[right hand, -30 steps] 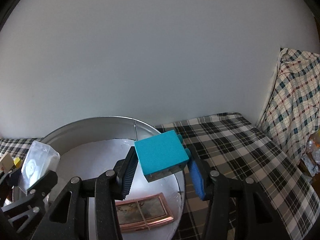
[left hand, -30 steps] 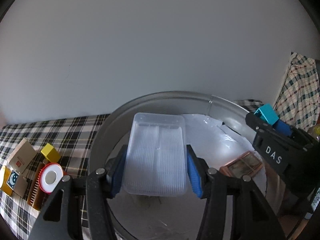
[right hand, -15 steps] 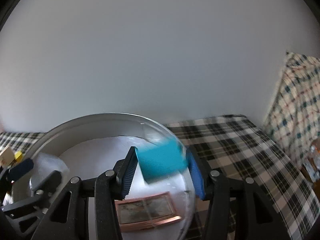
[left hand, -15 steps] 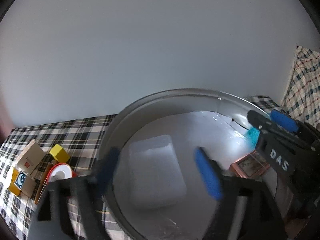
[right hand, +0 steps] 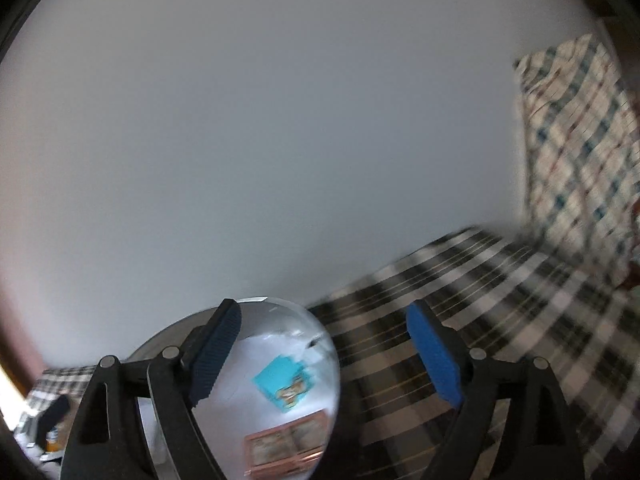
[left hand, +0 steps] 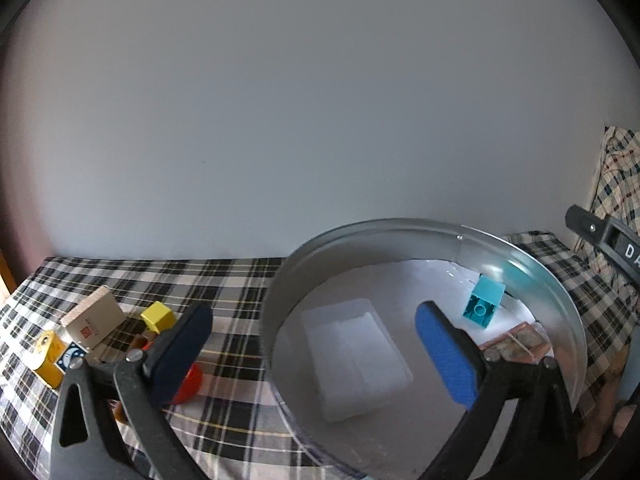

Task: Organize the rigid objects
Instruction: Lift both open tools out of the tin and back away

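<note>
A round metal tub [left hand: 560,292] stands on a plaid cloth. Inside it lie a clear plastic box [left hand: 356,354], a teal toy brick [left hand: 484,306] and a copper-framed picture [left hand: 516,340]. My left gripper [left hand: 316,354] is open and empty, above the tub's left rim. My right gripper [right hand: 326,358] is open and empty, above the tub's right rim [right hand: 334,356]; the brick [right hand: 284,382] and the frame [right hand: 288,446] show below it. The right wrist view is blurred.
Left of the tub on the cloth [left hand: 224,280] lie a wooden block [left hand: 94,322], a yellow cube [left hand: 158,316], a yellow block [left hand: 48,356] and a red round object [left hand: 188,384], partly hidden by my left finger. A plaid cushion [right hand: 576,140] stands at the right.
Both grippers opened: the left let the clear box drop into the tub, the right let the teal brick drop in. Both have pulled back and up; the right is swinging rightward.
</note>
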Motion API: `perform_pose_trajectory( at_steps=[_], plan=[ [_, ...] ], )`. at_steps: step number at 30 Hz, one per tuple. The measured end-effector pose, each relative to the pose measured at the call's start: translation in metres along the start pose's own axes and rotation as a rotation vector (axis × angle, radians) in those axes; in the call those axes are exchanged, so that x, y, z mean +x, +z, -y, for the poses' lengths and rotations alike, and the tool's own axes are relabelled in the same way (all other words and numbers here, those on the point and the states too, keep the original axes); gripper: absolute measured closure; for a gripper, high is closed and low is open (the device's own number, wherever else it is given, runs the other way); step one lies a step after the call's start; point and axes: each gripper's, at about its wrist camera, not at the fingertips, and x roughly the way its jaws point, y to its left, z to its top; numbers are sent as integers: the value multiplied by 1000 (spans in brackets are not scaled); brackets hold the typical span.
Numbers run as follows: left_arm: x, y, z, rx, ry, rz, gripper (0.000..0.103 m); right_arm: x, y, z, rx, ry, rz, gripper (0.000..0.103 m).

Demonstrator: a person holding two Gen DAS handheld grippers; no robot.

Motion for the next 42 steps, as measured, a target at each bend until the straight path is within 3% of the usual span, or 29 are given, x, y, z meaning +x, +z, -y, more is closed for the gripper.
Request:
perform_pose_trajectory(
  at_steps=[5, 12, 17, 30, 42],
  plan=[
    [-12, -7, -11, 48, 46, 41, 0, -5, -3, -10, -68, -40, 37, 16],
    [-33, -13, -35, 22, 86, 105, 0, -24, -15, -33, -170, -51, 81, 16],
    [-35, -15, -41, -2, 76, 122, 0, -39, -25, -43, -198, -67, 146, 16],
    [-46, -21, -46, 8, 38, 127, 0, -79, -36, -43, -169, -130, 201, 16],
    [-64, -30, -75, 0, 5, 132, 0, -112, -44, -53, -181, -170, 267, 16]
  ],
)
